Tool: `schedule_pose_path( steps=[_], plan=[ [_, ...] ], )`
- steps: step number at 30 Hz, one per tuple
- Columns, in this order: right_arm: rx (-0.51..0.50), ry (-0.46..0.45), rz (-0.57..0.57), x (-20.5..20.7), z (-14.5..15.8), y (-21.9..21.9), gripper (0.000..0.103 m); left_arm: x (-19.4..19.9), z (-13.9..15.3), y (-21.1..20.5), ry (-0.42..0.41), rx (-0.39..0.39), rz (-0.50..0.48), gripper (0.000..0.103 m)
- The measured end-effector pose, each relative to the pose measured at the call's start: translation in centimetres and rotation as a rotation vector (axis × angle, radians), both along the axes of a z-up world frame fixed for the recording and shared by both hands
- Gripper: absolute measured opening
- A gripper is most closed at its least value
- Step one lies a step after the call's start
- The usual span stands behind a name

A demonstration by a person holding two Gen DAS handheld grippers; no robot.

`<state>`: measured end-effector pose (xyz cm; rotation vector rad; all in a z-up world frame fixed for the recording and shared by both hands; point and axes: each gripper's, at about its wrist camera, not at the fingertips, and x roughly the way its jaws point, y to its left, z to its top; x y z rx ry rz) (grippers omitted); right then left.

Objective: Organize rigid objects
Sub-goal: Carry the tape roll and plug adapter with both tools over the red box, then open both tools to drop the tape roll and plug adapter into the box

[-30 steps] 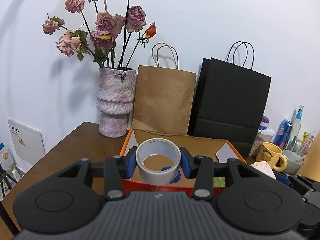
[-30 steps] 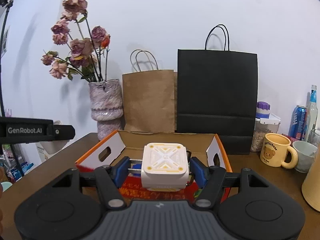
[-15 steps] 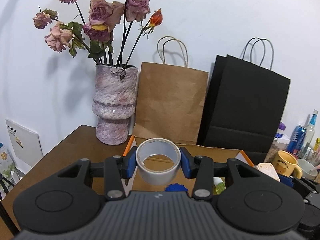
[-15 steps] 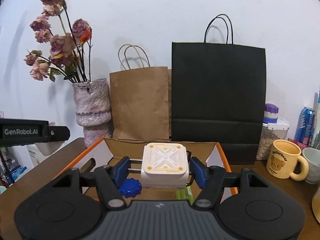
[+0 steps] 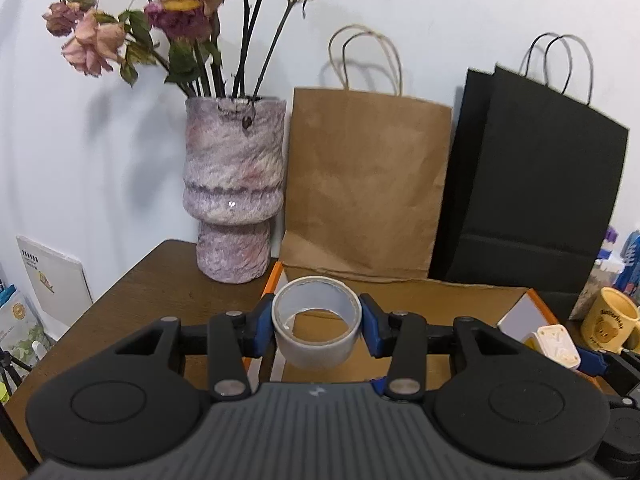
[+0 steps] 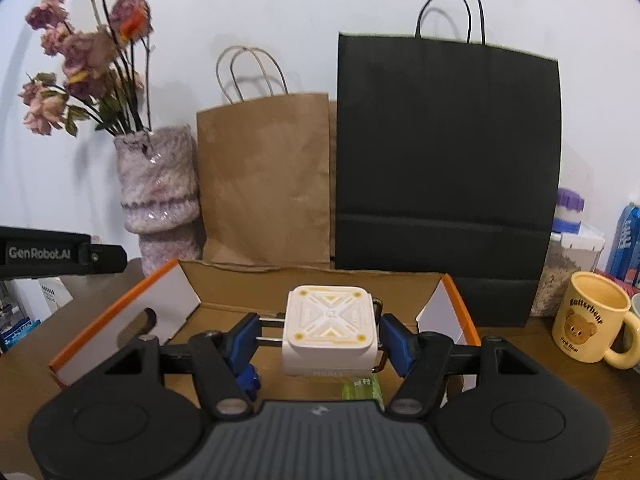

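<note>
My left gripper (image 5: 317, 326) is shut on a grey roll of tape (image 5: 316, 336) and holds it above the left end of an open cardboard box with orange edges (image 5: 440, 292). My right gripper (image 6: 318, 336) is shut on a white square charger with yellow marks (image 6: 330, 330), its metal prongs pointing left, above the same box (image 6: 120, 312). The charger also shows at the right of the left wrist view (image 5: 554, 344). Inside the box lie a blue cap (image 6: 246, 382) and a green item (image 6: 360, 388), mostly hidden by the grippers.
Behind the box stand a pink vase with dried roses (image 5: 234, 192), a brown paper bag (image 5: 364, 184) and a black paper bag (image 6: 444, 176). A yellow bear mug (image 6: 592, 322), a jar and cans crowd the right. The brown table (image 5: 132, 296) extends left.
Both grippers have moved forward over the box with their objects still held. The vase and bags loom larger, and the box's front wall has dropped out of view.
</note>
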<state>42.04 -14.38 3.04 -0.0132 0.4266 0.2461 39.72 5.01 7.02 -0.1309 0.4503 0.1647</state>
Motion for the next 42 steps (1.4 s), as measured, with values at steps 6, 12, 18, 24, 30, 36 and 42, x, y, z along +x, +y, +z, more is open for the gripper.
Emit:
schedule_pose_path(
  steps=[6, 12, 18, 24, 30, 36, 42],
  plan=[
    [-0.001, 0.031, -0.020, 1.4, -1.4, -0.4, 0.064, 1.4, -1.5, 0.1, 0.049, 0.018, 0.002, 0.045],
    [-0.013, 0.065, -0.031, 2.0, -3.2, -0.7, 0.064, 2.0, -2.9, -0.4, 0.090, 0.049, -0.019, 0.045],
    [-0.022, 0.053, -0.010, 1.7, -3.2, -0.4, 0.065, 2.0, -2.9, -0.5, 0.096, 0.060, -0.036, 0.045],
    [-0.027, 0.068, -0.008, 1.6, -3.2, -0.5, 0.076, 1.7, -2.6, -1.2, 0.075, 0.106, -0.047, 0.091],
    [-0.020, 0.031, -0.036, 1.1, -2.5, -0.8, 0.103, 1.4, -2.6, -1.7, 0.059, 0.120, -0.070, 0.103],
    [-0.027, 0.035, -0.048, 1.0, -2.4, -0.9, 0.103, 1.4, -2.6, -1.7, 0.059, 0.113, -0.057, 0.103],
    [-0.034, 0.034, -0.069, 0.2, -1.7, -1.3, 0.103, 0.4, -1.8, -1.8, 0.039, 0.101, -0.056, 0.103]
  ],
)
